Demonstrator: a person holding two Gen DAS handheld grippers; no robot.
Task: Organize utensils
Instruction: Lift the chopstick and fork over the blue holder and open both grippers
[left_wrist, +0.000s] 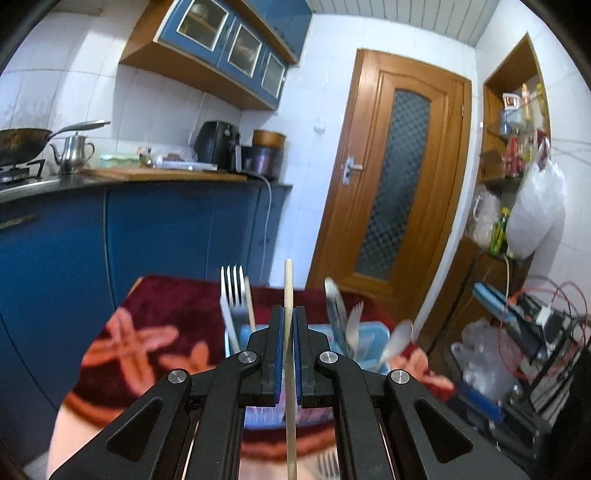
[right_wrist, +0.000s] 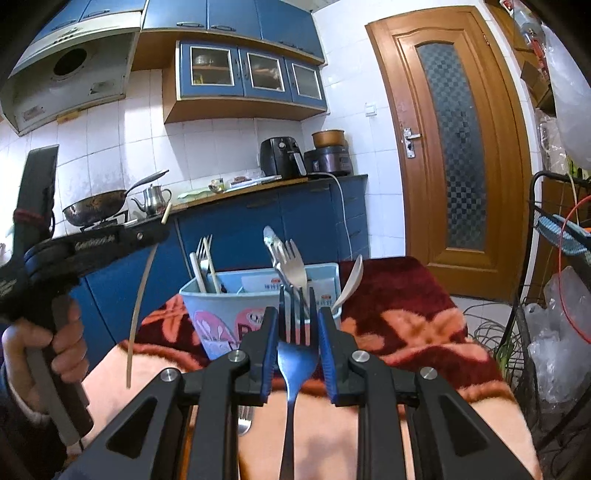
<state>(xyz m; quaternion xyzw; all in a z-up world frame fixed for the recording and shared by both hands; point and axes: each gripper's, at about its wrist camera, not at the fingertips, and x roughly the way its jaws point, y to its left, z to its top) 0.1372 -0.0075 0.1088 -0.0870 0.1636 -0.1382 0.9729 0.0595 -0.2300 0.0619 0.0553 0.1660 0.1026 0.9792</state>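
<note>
left gripper (left_wrist: 289, 314): clamped tight on a single wooden chopstick (left_wrist: 289, 295), blue pads squeezing it from both sides. The stick runs straight up between the jaws and pokes out past the tips.
right gripper (right_wrist: 298, 314): closed on a metal fork (right_wrist: 297, 354), pinching it at the neck, tines pointing forward toward the holder, handle trailing back under the gripper.
utensil holder (right_wrist: 221, 314): light blue plastic box sitting on the dark red patterned blanket (right_wrist: 399, 306), just ahead of both grippers.
inside the holder: a fork and pale sticks standing on the left side; another fork (right_wrist: 293, 262) and tongs-like thing in the middle; white spoon (right_wrist: 351, 280) leaning out at the right end.
person's hand (right_wrist: 40, 347): wrapped around the left gripper's handle, seen from the right wrist view.
loose stuff: one more fork (right_wrist: 244, 421) lying below the right gripper, mostly hidden.
</note>
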